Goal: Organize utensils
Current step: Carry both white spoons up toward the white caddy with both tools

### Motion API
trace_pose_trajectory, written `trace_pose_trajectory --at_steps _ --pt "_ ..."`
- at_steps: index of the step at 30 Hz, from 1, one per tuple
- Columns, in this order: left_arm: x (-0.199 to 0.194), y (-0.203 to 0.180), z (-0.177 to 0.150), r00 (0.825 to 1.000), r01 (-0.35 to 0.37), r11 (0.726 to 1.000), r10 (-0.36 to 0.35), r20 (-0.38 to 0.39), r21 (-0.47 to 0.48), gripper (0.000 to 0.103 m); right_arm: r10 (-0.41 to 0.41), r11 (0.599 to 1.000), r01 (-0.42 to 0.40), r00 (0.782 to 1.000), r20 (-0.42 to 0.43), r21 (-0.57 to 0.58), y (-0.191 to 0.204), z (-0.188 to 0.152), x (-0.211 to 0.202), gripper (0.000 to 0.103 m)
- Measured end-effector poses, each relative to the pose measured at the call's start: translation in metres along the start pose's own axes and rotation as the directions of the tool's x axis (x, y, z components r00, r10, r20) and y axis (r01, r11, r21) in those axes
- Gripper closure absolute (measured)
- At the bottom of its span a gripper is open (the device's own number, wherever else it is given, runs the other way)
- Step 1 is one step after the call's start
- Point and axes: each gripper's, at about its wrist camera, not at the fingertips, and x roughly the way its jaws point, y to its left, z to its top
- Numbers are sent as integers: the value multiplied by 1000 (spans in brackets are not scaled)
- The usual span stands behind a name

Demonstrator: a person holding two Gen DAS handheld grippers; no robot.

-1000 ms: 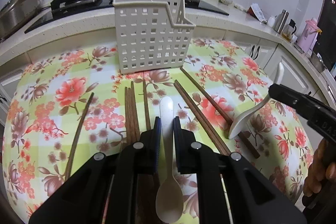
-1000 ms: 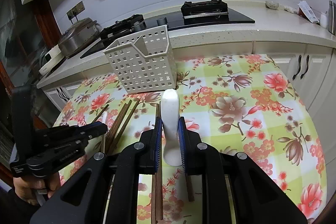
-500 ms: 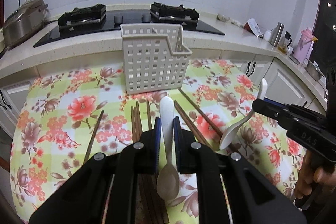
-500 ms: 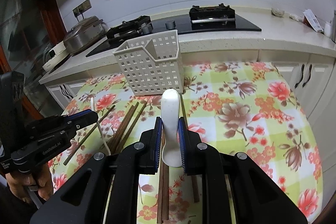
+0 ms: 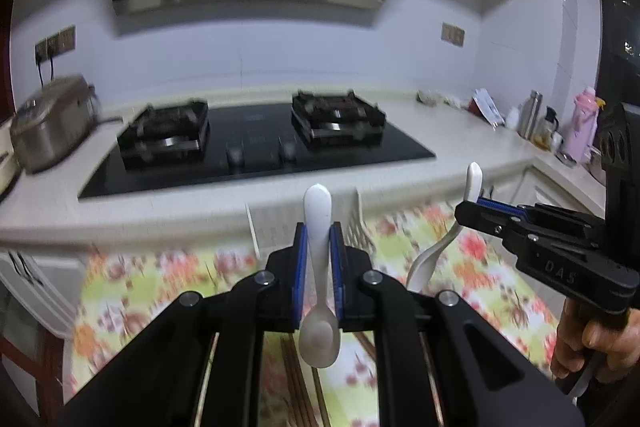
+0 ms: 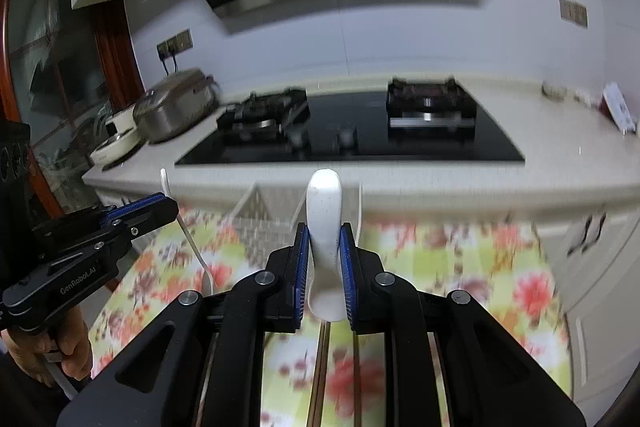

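My left gripper (image 5: 318, 233) is shut on a slim white plastic spoon (image 5: 318, 251), handle pointing forward, bowl hanging below; it also shows in the right wrist view (image 6: 188, 227). My right gripper (image 6: 324, 239) is shut on a thick white ceramic spoon (image 6: 325, 223); it shows at the right of the left wrist view (image 5: 474, 183). Both are lifted above the floral table (image 6: 460, 259). The white slotted utensil basket (image 6: 260, 227) stands just beyond and below the fingers, mostly hidden. Brown chopsticks (image 5: 298, 383) lie on the table under the left gripper.
A counter with a black gas hob (image 5: 256, 143) runs behind the table. A rice cooker (image 5: 50, 123) stands at the left, bottles and a pink flask (image 5: 582, 125) at the right. White cabinet doors (image 6: 592, 239) are below the counter.
Both grippers have risen and tilted up with their spoons, so the views now show the hob and wall. The basket has dropped low in both views. The frames are motion-blurred.
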Motion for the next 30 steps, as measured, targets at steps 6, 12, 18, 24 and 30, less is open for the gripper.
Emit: trace_pose_trajectory --at_steps 6,12,18,24,30 --pt "23 7 54 999 -36 999 36 35 11 103 3 1000 -2 999 45 -22 3 50 22 85" --pt "74 18 60 999 -38 999 38 -38 2 103 10 1000 -11 1000 -25 -23 6 57 76 86" --pt "73 28 3 991 67 997 -69 -114 -23 95 24 999 -26 996 -80 -20 1 38 98 85" --pt "78 19 -83 946 192 979 -203 -252 -70 92 21 1000 -21 998 -55 9 -13 33 87 85" --pt "101 -30 -143 875 302 952 -294 -384 -40 90 -18 1000 19 1000 -20 21 -25 19 57 85"
